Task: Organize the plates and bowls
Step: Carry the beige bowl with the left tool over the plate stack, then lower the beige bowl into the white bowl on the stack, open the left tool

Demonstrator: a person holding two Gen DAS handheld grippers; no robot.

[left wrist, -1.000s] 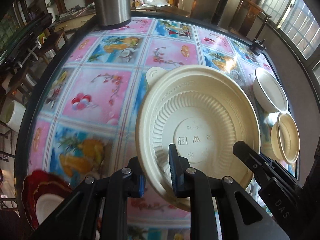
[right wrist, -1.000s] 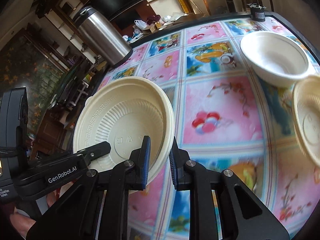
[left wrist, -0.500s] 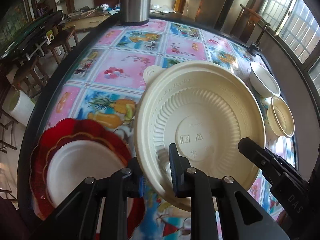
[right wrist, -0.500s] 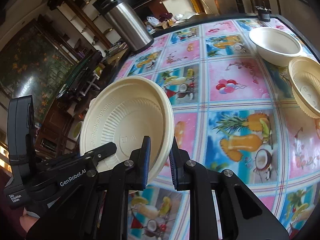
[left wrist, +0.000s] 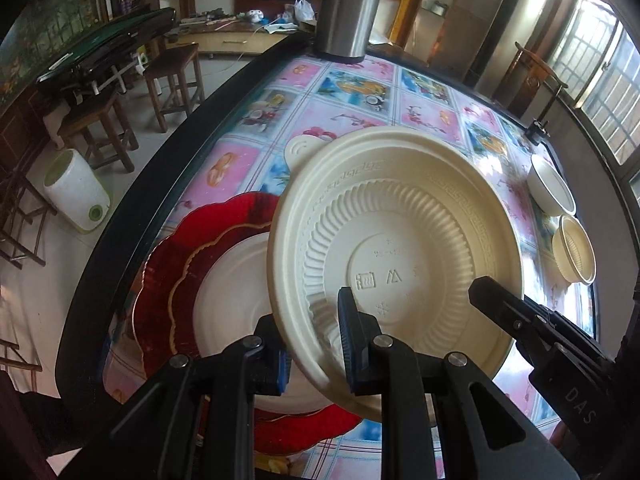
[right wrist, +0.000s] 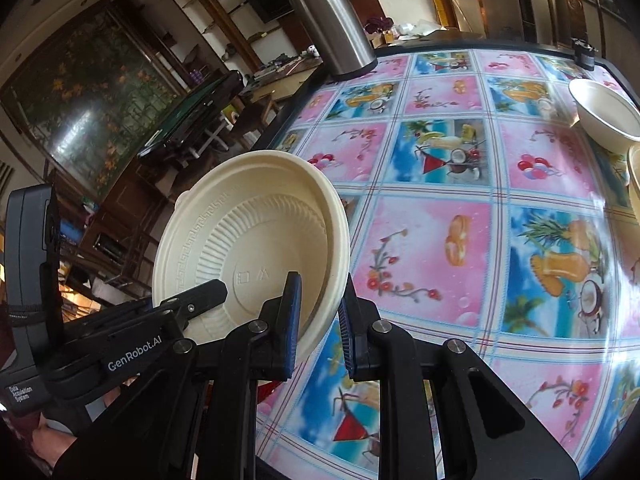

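A large cream ribbed plate (left wrist: 400,248) is held in the air by both grippers. My left gripper (left wrist: 314,340) is shut on its near rim. My right gripper (right wrist: 320,316) is shut on its right rim, and the plate (right wrist: 248,240) tilts up in the right wrist view. Under it, at the table's left edge, lies a red scalloped plate (left wrist: 172,280) with a white plate (left wrist: 228,292) on it. A white bowl (left wrist: 550,188) and a cream ribbed bowl (left wrist: 574,250) sit at the far right; the white bowl also shows in the right wrist view (right wrist: 604,116).
The table (right wrist: 432,240) has a glossy pink and blue picture cloth and a dark rim. A steel flask (left wrist: 348,8) stands at its far edge, also in the right wrist view (right wrist: 332,20). Wooden stools (left wrist: 172,76) and a white bin (left wrist: 76,192) stand on the floor left.
Both grippers have carried the cream plate left and toward the near table edge. The red plate with the white plate has come into view beneath it.
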